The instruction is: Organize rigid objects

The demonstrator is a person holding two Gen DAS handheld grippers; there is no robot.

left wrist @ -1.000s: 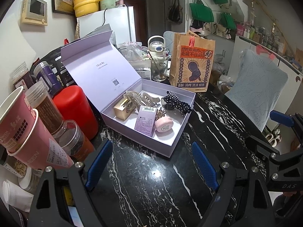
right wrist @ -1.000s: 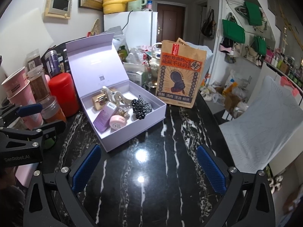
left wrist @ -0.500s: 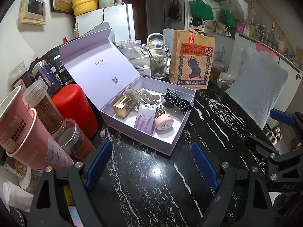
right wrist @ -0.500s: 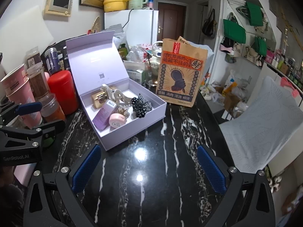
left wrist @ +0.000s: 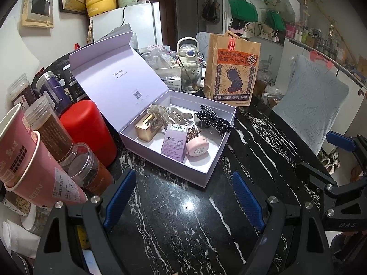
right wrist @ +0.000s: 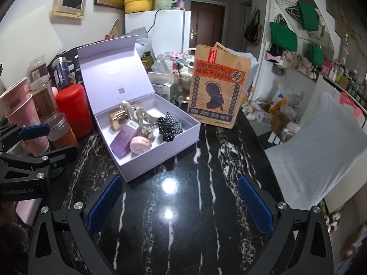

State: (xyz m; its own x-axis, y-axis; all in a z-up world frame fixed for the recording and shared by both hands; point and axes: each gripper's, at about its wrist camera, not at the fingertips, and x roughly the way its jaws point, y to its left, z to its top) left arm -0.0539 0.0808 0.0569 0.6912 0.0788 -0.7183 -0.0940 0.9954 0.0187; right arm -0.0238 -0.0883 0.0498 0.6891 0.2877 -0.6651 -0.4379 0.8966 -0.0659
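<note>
Box (left wrist: 215, 171): lilac, lid (left wrist: 119, 71) swung up at its far-left side; it sits on the black marble table (left wrist: 183, 224).
In the box: gold case (left wrist: 145, 130) at the far-left corner, two pale claw clips (left wrist: 176, 114) behind the middle, dotted bow (left wrist: 212, 119) by the right wall, purple carton (left wrist: 173, 142) and pink round case (left wrist: 197, 146) nearest the front wall.
Left of the box: red canister (left wrist: 88, 128) just beside it, then jars (left wrist: 51, 129) and pink cups (left wrist: 21, 153).
Behind the box: orange paper bag (left wrist: 231, 73) standing upright, off its far-right corner.
Left gripper (left wrist: 183, 198): jaws spread wide, empty — over bare table in front of the box.
Right gripper (right wrist: 181, 204): jaws spread wide, empty — over bare table, front-right of the box.
</note>
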